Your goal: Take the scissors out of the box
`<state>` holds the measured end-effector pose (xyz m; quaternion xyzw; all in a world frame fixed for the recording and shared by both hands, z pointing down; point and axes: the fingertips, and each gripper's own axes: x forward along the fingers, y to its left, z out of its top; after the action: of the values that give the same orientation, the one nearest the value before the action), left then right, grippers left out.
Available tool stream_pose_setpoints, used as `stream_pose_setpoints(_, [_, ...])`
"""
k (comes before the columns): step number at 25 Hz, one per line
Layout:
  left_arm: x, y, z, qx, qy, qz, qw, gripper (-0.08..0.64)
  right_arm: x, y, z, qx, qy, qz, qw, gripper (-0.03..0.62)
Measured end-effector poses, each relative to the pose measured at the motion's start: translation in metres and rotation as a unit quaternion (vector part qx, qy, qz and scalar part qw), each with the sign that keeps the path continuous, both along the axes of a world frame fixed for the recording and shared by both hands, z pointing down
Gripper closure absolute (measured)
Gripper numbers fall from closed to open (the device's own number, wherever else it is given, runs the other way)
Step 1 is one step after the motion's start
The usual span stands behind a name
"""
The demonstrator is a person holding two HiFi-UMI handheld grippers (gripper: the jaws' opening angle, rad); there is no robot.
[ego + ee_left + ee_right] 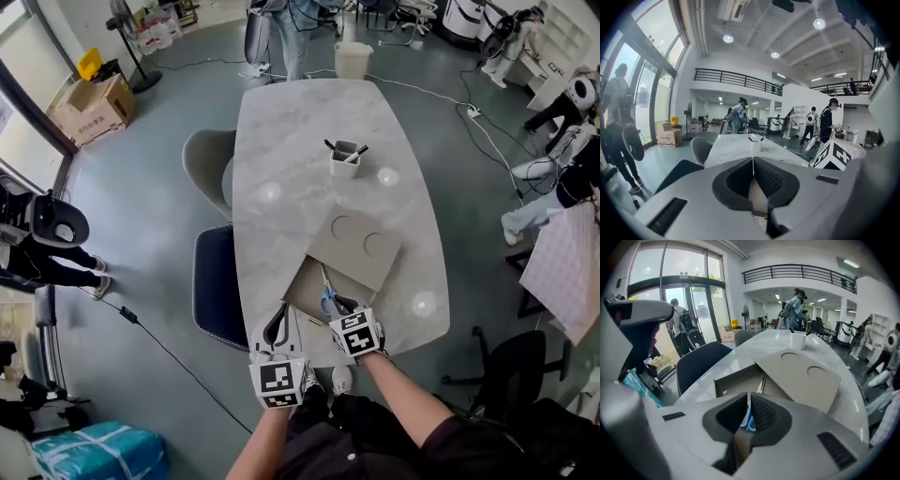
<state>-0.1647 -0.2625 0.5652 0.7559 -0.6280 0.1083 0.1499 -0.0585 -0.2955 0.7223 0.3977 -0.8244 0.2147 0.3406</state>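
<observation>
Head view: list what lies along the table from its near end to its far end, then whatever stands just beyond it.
left gripper → scissors in the open box → cardboard lid → pen cup → white bin

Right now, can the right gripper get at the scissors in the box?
Probably yes. The lid covers only the box's far end, the scissors lie uncovered, and the right gripper points at their blue handles with nothing between.
</observation>
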Motion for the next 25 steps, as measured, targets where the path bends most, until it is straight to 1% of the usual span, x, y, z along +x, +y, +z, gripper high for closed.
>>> stream_pose_setpoints(2, [0.000, -0.003, 0.009, -0.007, 0.001, 0.000, 1.0000, 0.543, -0.002, 0.002, 0.014, -0.019, 0.010, -0.003, 1.000, 0.571])
stream_pose_setpoints(5, [-0.001, -0.008, 0.020, -0.014, 0.004, 0.000, 0.9999, 0.543, -0.004, 0.005, 0.028, -0.051, 0.032, -0.008, 0.998, 0.542])
stream_pose_setpoints(9, [-0.001, -0.016, 0.029, -0.021, 0.005, 0.006, 0.9997, 0.543, -0.005, 0.008, 0.049, -0.101, 0.056, -0.012, 0.993, 0.510])
stream_pose_setpoints(11, [-0.001, -0.018, 0.031, -0.024, 0.007, 0.007, 0.9997, 0.543, -0.006, 0.009, 0.058, -0.115, 0.074, -0.015, 0.991, 0.495])
stream_pose_setpoints(14, [0.000, -0.021, 0.035, -0.027, 0.008, 0.008, 0.9996, 0.543, -0.007, 0.005, 0.066, -0.124, 0.093, -0.011, 0.988, 0.477])
stream_pose_setpoints(17, [0.002, -0.023, 0.038, -0.027, 0.008, 0.011, 0.9995, 0.543, -0.005, 0.002, 0.071, -0.131, 0.104, 0.001, 0.986, 0.489])
stream_pose_setpoints(21, [0.003, -0.024, 0.040, -0.029, 0.007, 0.011, 0.9995, 0.543, -0.004, 0.001, 0.072, -0.127, 0.106, 0.006, 0.986, 0.492])
stream_pose_setpoints(25, [0.003, -0.024, 0.041, -0.031, 0.006, 0.011, 0.9994, 0.543, -0.001, -0.002, 0.072, -0.132, 0.102, 0.009, 0.986, 0.510])
